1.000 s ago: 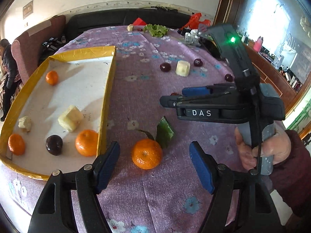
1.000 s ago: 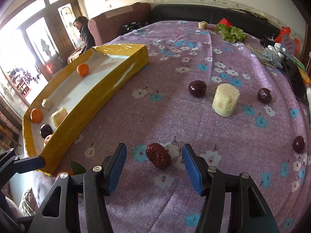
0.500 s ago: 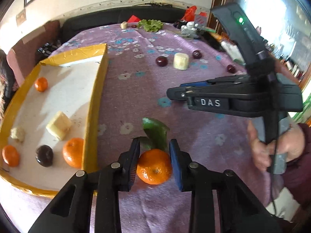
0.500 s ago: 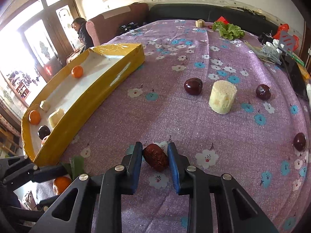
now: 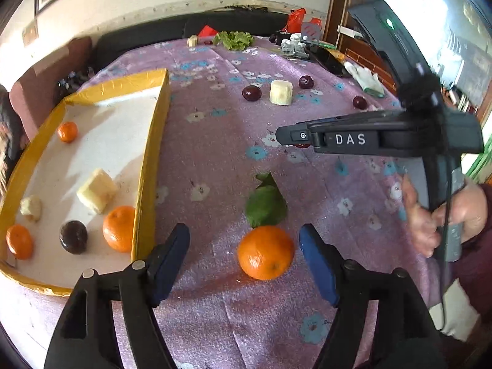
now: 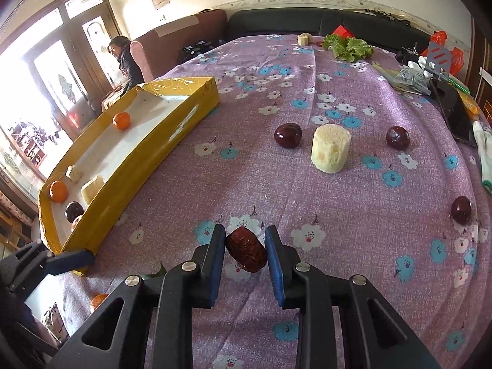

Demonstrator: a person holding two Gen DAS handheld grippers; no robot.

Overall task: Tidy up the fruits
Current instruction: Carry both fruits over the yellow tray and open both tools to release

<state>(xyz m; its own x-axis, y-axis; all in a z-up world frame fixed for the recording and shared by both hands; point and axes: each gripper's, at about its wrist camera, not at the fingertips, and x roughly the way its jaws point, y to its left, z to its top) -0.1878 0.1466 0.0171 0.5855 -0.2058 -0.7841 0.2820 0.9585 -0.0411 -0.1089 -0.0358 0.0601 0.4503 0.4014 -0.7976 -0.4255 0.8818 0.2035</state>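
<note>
My left gripper (image 5: pixel 244 255) is open, and a mandarin (image 5: pixel 265 252) with green leaves (image 5: pixel 266 206) lies on the purple cloth between its blue pads, nearer the right one. My right gripper (image 6: pixel 245 250) is shut on a wrinkled red date (image 6: pixel 246 249) and holds it just above the cloth. The yellow-rimmed tray (image 5: pixel 147 166) holds mandarins (image 5: pixel 118 228), a dark plum (image 5: pixel 73 236) and pale fruit chunks (image 5: pixel 96 189). The right gripper shows in the left wrist view (image 5: pixel 284 136).
Dark plums (image 6: pixel 287 135), (image 6: pixel 397 137), (image 6: pixel 461 210) and a pale cylinder of fruit (image 6: pixel 330 152) lie on the cloth. Lettuce (image 6: pixel 347 46), bags, a glove (image 6: pixel 486 150) and a dark device (image 6: pixel 452 107) sit at the far right. A person (image 6: pixel 123 58) stands behind an armchair.
My left gripper closed on the mandarin half a second ago and has now opened again, leaving it on the cloth. My right gripper closed on the date and has lifted it slightly.
</note>
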